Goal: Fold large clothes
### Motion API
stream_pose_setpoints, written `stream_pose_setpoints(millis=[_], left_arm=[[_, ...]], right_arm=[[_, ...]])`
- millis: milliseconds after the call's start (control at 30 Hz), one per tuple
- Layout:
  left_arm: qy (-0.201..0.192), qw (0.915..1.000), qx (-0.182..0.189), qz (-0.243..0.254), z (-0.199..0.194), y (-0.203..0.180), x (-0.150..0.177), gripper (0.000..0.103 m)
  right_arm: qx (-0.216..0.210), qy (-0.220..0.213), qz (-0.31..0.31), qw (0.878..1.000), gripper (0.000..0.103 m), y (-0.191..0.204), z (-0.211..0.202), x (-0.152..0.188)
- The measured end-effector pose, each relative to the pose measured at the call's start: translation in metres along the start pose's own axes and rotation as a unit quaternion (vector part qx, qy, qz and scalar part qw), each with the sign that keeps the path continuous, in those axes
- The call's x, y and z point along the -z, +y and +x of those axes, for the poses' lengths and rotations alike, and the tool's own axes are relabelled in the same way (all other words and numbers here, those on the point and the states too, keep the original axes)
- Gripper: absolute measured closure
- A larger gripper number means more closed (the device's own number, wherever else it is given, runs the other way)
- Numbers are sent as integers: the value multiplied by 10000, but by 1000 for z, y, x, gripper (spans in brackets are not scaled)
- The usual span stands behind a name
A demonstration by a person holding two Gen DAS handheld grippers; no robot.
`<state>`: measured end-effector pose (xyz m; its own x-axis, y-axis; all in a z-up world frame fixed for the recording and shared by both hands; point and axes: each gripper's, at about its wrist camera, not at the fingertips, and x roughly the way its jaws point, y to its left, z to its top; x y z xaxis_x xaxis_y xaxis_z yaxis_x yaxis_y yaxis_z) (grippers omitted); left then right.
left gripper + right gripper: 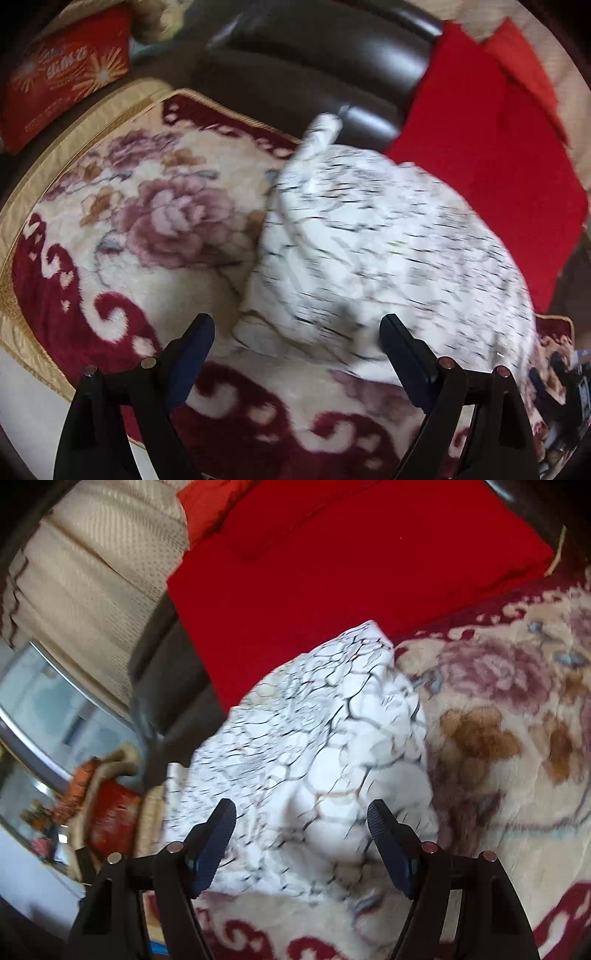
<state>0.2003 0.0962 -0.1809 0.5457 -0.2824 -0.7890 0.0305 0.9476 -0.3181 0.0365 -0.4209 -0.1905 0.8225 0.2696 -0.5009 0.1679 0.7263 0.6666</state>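
Note:
A white garment with a black crackle pattern lies bunched in a rough folded heap on a floral plush blanket. It also shows in the right wrist view. My left gripper is open and empty, just above the garment's near edge. My right gripper is open and empty, hovering over the garment's near part. Both views are blurred by motion.
A red cloth lies beyond the garment, also in the right wrist view. A dark leather sofa back stands behind. A red cushion sits at far left. A beige curtain and a window are to the left.

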Motion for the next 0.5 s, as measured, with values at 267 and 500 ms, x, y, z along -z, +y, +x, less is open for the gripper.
stream_pose_setpoints(millis=[267,500], left_arm=[[348,9959,667,-512,15,-5,15,11],[492,9854,1005,-1280,31,14,22,11]], right_arm=[[-480,19,526,9975,26,-17,-15,12],[-560,-127,1049,9928,26,-39,-22,5]])
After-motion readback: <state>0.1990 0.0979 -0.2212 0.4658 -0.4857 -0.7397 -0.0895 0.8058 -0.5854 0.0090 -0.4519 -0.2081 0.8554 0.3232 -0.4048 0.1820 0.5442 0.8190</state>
